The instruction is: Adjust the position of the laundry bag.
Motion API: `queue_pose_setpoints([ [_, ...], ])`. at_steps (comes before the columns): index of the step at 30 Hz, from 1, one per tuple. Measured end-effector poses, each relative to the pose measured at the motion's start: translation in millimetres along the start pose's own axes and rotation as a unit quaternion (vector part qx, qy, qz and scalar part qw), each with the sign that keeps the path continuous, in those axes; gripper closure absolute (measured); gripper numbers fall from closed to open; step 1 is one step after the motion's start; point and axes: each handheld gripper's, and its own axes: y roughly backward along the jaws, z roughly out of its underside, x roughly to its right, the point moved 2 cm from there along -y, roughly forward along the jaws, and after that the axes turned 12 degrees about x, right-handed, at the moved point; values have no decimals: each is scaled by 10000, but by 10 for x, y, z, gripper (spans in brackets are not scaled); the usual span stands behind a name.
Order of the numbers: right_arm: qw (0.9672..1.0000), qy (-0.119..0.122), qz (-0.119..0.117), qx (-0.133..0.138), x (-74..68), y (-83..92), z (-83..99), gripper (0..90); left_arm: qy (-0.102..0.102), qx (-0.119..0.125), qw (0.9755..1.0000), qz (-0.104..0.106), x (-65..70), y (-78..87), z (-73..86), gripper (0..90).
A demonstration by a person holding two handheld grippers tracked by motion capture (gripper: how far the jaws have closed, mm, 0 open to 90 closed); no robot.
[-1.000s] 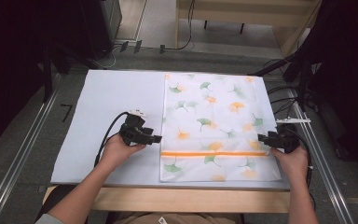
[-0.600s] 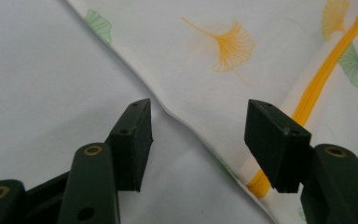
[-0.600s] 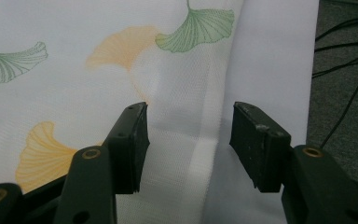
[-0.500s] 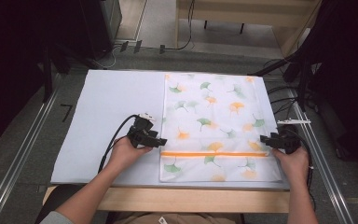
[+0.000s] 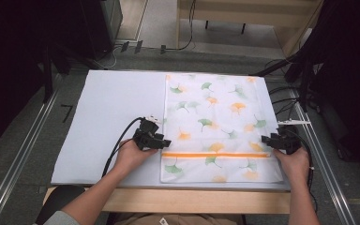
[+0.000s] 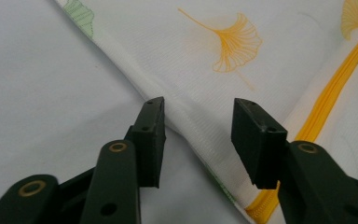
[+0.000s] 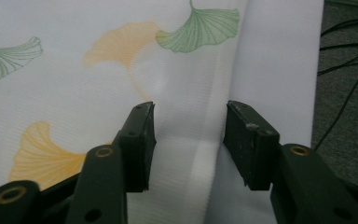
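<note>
A white mesh bag (image 5: 215, 112) printed with green and orange ginkgo leaves lies flat on the right half of the pale mat (image 5: 108, 112). An orange zipper (image 5: 215, 154) crosses it near the front. My left gripper (image 5: 165, 142) is at the bag's left edge just above the zipper. It is open, and the edge (image 6: 177, 116) runs between its fingers while the jaws have just been closing. My right gripper (image 5: 266, 139) is at the bag's right edge, open, with the hem (image 7: 200, 154) between its fingers, its jaws also just closing. Neither gripper's pads press the fabric.
Metal rails (image 5: 18, 154) run along both sides of the table. Black cables (image 5: 286, 101) lie on the floor to the right. The wooden front edge (image 5: 192, 199) is near the person's forearms. The mat's left half is bare.
My left gripper has slid right and slightly down onto the bag's left edge, and its jaws have narrowed. The right hand has stayed put, with its jaws a little narrower.
</note>
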Motion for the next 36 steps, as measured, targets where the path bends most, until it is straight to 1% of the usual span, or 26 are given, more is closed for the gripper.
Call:
queue_pose_setpoints([
  [1,10000,-35,12,-13,-20,-7,-5,573,-42,-29,10000,-13,-13,-1,-5,630],
  [2,10000,-4,61,-42,-33,-10,-11,602,-29,-13,10000,1,-26,-7,-8,679],
  [3,9999,28,94,-67,-43,-11,-16,636,24,3,10000,22,-33,-11,-10,699],
  [4,9999,21,70,-70,-47,-12,-20,676,37,14,10000,18,-36,-15,-9,722],
  [7,9998,-117,120,-92,-52,-17,-29,774,-20,-1,10000,94,-32,-28,-7,793],
  [8,9998,-160,83,-106,-51,-16,-33,807,-48,-20,9999,142,-28,-36,-7,823],
  [9,9997,-181,79,-108,-57,-16,-34,848,-48,-20,9999,142,-28,-36,-7,860],
  [10,9997,-204,-8,-120,-66,-16,-35,864,-84,-38,9998,177,-7,-50,-6,881],
  [12,9997,-183,-20,-150,-78,-18,-41,890,-72,-46,9997,207,-4,-56,-13,892],
  [13,9996,-224,-51,-158,-84,-22,-45,898,-72,-46,9997,207,-4,-56,-13,895],
  [14,9996,-218,-36,-166,-86,-26,-49,900,44,-53,9996,263,-29,-52,-15,898],
  [16,9996,-235,-25,-176,-86,-27,-54,900,160,-40,9994,318,-57,-41,-20,900],
  [17,9995,-274,-55,-178,-85,-27,-57,900,179,-36,9993,337,-66,-36,-22,900],
  [19,9994,-282,-66,-186,-84,-25,-61,900,149,-34,9992,356,-86,-19,-31,900],
  [22,9995,-258,-68,-193,-89,-24,-67,900,159,1,9994,322,-93,3,-40,900],
  [24,9994,-258,-93,-191,-104,-26,-75,900,132,10,9994,309,-110,28,-46,900],
  [28,9993,-251,-180,-226,-135,-38,-95,900,197,49,9994,297,-163,96,-50,900],
  [30,9991,-250,-242,-230,-156,-53,-113,900,307,64,9990,313,-197,128,-50,900],
  [32,9991,-236,-260,-243,-190,-73,-134,900,372,48,9988,312,-231,165,-47,900],
  [33,9990,-221,-284,-247,-208,-85,-143,900,387,45,9987,322,-247,182,-42,900],
  [35,9989,-178,-353,-254,-241,-110,-161,900,430,62,9987,271,-277,220,-28,900],
  [36,9988,-183,-379,-265,-263,-120,-173,900,407,50,9988,273,-294,234,-22,900],
])
